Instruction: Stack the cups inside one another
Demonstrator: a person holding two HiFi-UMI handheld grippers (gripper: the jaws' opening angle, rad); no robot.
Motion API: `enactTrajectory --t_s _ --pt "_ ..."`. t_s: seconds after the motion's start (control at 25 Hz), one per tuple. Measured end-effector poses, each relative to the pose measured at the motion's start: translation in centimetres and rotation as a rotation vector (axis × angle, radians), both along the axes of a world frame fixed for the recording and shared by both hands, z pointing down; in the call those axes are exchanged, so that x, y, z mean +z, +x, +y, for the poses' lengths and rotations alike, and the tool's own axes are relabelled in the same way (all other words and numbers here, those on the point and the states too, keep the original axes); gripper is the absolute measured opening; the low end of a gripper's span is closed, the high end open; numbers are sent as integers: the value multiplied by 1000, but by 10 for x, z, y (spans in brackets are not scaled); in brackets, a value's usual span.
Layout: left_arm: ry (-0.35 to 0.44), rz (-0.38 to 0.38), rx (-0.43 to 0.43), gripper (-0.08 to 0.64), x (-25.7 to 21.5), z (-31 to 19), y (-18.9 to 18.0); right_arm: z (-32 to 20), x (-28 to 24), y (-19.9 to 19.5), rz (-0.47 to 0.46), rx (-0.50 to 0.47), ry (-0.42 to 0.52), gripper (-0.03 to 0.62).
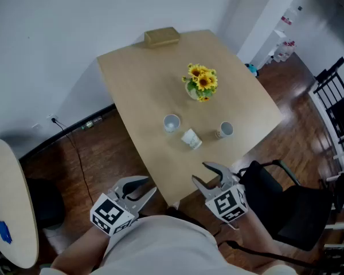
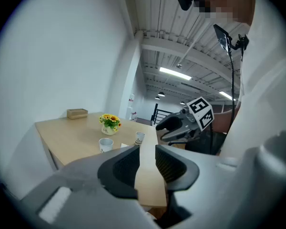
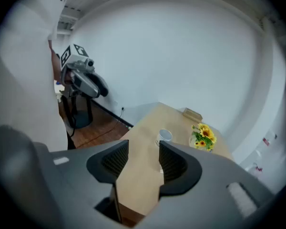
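Note:
Three white cups stand apart on the wooden table (image 1: pixel 143 90). One cup (image 1: pixel 171 122) is upright at the left, a second cup (image 1: pixel 191 138) lies tipped in the middle, and a third cup (image 1: pixel 224 130) sits at the right. Both grippers hover off the table's near edge, well short of the cups. My left gripper (image 1: pixel 148 187) is open with nothing between its jaws. My right gripper (image 1: pixel 199 172) is open too and holds nothing. In the left gripper view two cups (image 2: pixel 106 144) (image 2: pixel 139 137) show beyond the jaws. The right gripper view shows one cup (image 3: pixel 165 136).
A vase of sunflowers (image 1: pixel 202 83) stands behind the cups, and a tan box (image 1: pixel 161 36) lies at the table's far edge. A black chair (image 1: pixel 292 205) is at the near right. A round table (image 1: pixel 11 199) is at the left, with a cable (image 1: pixel 74 148) on the floor.

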State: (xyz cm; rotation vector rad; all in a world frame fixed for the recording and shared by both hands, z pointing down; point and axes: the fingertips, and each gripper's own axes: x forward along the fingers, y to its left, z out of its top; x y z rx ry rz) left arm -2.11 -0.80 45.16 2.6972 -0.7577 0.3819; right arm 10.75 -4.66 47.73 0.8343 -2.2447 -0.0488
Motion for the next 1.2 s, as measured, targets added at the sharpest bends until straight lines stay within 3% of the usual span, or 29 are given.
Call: enactTrajectory --t_s 0.2,0.32,0.48,0.84,1.04,1.2 --pt "21 31 -70 112 -9 -20 27 -59 25 6 133 -176 -6 202" --pt "16 56 -145 112 -14 -32 27 -95 39 -4 185 -263 -10 198" --pt "-9 41 -179 112 -15 -39 21 -140 71 -20 271 -338 -49 187" --pt "-38 33 -227 112 -17 -46 -11 -185 146 -43 492 -423 -147 146" --pt "-65 30 -226 112 -8 -45 -29 -190 163 -51 567 -443 -163 92" --pt "-70 31 -208 112 -6 -47 -37 -192 165 -53 571 -421 -163 25"
